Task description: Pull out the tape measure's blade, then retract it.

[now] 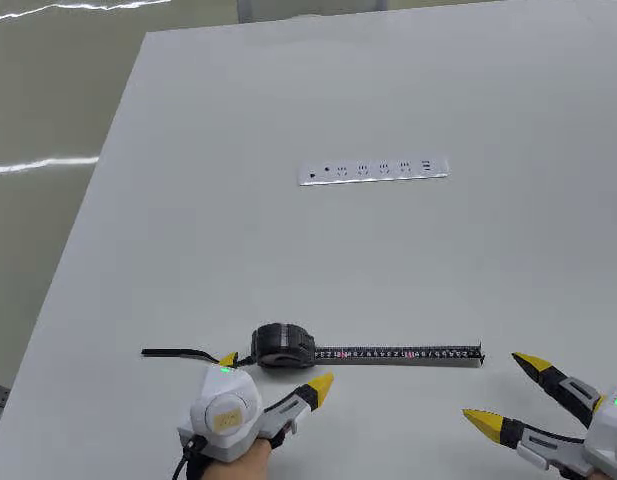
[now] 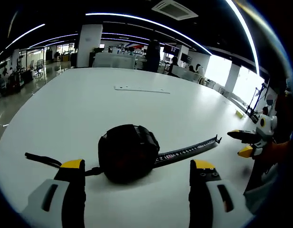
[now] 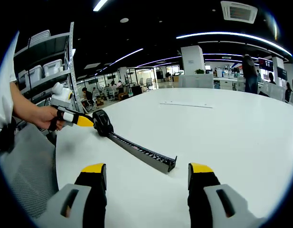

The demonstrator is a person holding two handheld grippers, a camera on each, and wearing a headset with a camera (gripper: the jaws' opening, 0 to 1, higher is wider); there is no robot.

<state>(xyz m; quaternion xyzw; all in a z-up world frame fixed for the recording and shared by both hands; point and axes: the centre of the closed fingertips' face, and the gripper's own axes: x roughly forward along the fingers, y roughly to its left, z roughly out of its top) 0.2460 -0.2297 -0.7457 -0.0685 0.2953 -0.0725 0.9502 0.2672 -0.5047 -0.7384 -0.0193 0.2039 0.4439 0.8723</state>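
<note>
- The left gripper (image 1: pixel 276 370) is nearest to the person. Its 2 jaws are wide apart and hold nothing.
- The right gripper (image 1: pixel 493 386) is also spread wide and empty. Its jaws point at the free end of the blade (image 1: pixel 398 353), near it but apart.
- The tape measure (image 1: pixel 283 345) lies on the white table (image 1: pixel 188 250), just ahead of the left jaws. I cannot tell if a jaw touches it. Its black strap (image 1: pixel 178 352) trails to the left.
- The blade lies extended flat toward the right, so step 1 looks done. In my judgement retracting is what remains.
- Far behind is a power strip (image 1: pixel 373 170).
</note>
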